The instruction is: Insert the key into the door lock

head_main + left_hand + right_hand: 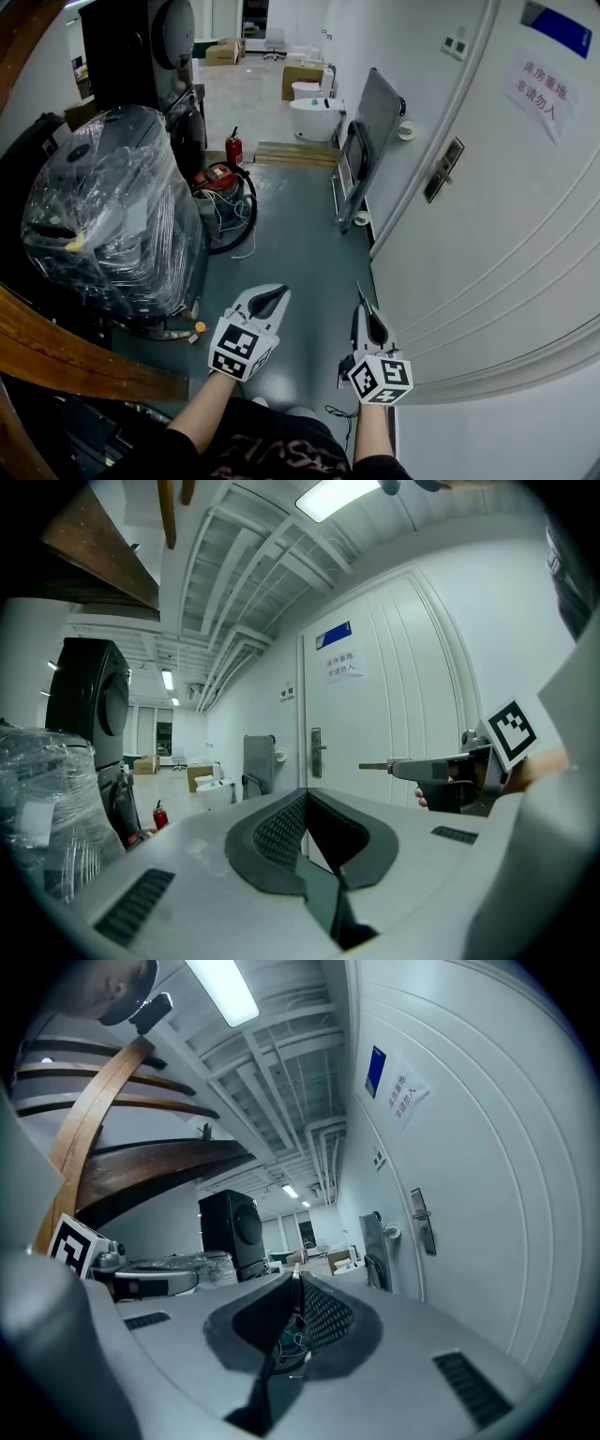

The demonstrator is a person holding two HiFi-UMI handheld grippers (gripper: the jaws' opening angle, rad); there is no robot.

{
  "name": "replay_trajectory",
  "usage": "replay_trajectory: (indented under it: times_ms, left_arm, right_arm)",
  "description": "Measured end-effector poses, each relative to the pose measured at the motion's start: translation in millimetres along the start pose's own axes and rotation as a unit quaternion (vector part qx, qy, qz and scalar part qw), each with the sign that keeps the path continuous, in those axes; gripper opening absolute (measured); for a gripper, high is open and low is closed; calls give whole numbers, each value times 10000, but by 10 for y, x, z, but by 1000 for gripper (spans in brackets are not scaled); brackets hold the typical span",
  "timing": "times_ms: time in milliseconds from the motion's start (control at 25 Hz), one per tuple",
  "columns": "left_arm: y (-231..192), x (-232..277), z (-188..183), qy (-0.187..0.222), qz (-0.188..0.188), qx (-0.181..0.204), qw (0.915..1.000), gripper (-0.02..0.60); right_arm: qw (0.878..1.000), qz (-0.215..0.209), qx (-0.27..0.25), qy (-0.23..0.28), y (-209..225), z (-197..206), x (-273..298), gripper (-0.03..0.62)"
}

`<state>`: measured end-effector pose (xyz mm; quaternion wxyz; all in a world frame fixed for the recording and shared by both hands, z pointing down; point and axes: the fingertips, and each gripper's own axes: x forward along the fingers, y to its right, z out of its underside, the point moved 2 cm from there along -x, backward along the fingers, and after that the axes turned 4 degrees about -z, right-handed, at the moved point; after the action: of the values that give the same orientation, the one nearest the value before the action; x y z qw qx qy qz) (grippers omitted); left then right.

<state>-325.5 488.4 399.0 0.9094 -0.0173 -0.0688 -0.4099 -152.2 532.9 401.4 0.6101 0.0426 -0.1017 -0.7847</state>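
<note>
The right gripper (pixel 362 305) is closed on the key (pixel 359 291). Its jaws pinch the key's back end, and the thin metal blade sticks straight out past the tips. From the left gripper view the right gripper (pixel 398 766) shows side-on, held about level. The key (pixel 375 766) points toward the lock (pixel 316 753) on the white door (pixel 394 696), and a strip of bare door shows between the key's tip and the lock plate. The key touches nothing but the jaws.

In the head view the lock (pixel 442 171), a dark upright plate with a lever handle, sits on the door (pixel 487 244) well ahead of the gripper and further right, with the key well apart from it. In the right gripper view the right gripper (pixel 294 1281) has its jaws drawn close together, and the lock (pixel 421 1222) stands off to the right on the door face, not in line with the tips.

The left gripper (pixel 278 292) is held just beside the right one, above the grey floor (pixel 281 244). Its own view shows the left gripper (pixel 303 797) with pads meeting at the tips and nothing between them.

A paper sign (pixel 542 89) is stuck high on the door. A plastic-wrapped machine (pixel 112 206) stands to the left.
</note>
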Motion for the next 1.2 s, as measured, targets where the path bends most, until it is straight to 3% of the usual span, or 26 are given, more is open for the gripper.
replay_trajectory:
  times_ms: [600,1200]
  left_arm:
    - [-262,-20,128,-84,165,51,9998,12]
    - [-520,595,153,-164,146,106,9997,12]
  right_arm:
    - [9998,121,128,-5,-172,141,161,78]
    - [9999,47,152,1,192,142,756,78]
